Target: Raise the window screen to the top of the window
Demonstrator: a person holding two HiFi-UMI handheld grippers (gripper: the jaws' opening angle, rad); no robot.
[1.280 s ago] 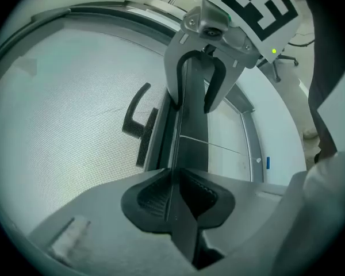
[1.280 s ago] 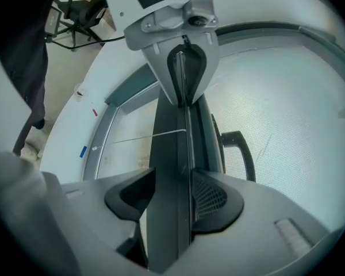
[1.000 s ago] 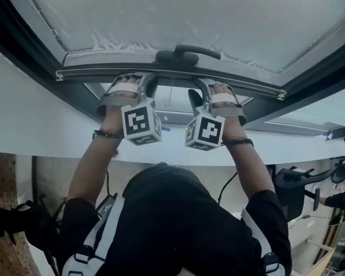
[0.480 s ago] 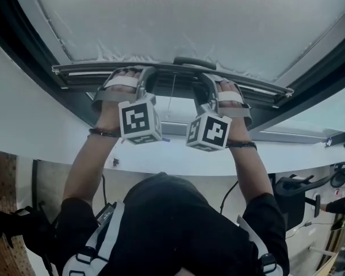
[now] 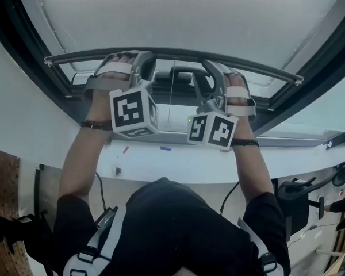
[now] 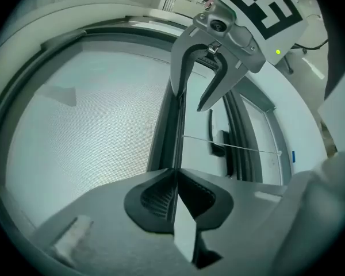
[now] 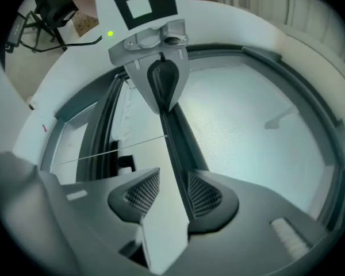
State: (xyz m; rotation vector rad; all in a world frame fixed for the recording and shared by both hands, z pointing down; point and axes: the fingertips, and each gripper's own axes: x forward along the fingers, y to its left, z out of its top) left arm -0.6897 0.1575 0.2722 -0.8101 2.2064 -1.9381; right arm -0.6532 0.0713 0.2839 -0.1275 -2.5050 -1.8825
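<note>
The mesh window screen (image 5: pixel 178 16) fills the upper part of the head view, and its dark bottom bar (image 5: pixel 172 52) runs side to side with both claws at its middle. The left claw (image 6: pixel 175 174), its jaws just closing, is clenched on the bar's thin edge. The right claw (image 7: pixel 173 191), its jaws just opening, is released. The bar passes between its jaws against one pad, with a gap at the other.
</note>
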